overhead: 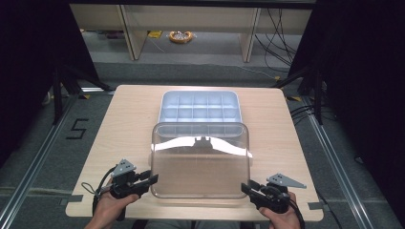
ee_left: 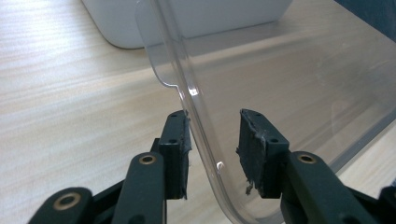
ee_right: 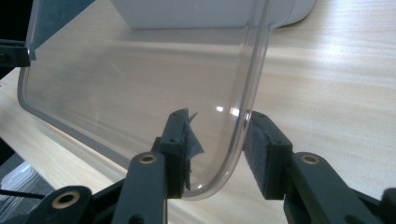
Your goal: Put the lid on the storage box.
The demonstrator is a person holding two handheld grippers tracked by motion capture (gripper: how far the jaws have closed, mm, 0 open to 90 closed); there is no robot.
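Both grippers sit nearest the camera, the left gripper (overhead: 152, 179) at seven o'clock and the right gripper (overhead: 245, 186) at five o'clock on the table (overhead: 119, 124). Each has narrow jaws pinching a near corner of the clear plastic lid (overhead: 200, 160), which is tilted up between them, with the white compartment tray (overhead: 199, 106) behind it at twelve o'clock. Its thin, slick curved rim gives the pads (ee_left: 180, 149) little purchase, so uneven lifting would likely twist the lid out of one grip or knock it against the tray.

On the light wooden table (overhead: 119, 124), the clear plastic lid (overhead: 200, 160) sits near; the white compartmented plastic tray (overhead: 199, 107) lies just behind it.
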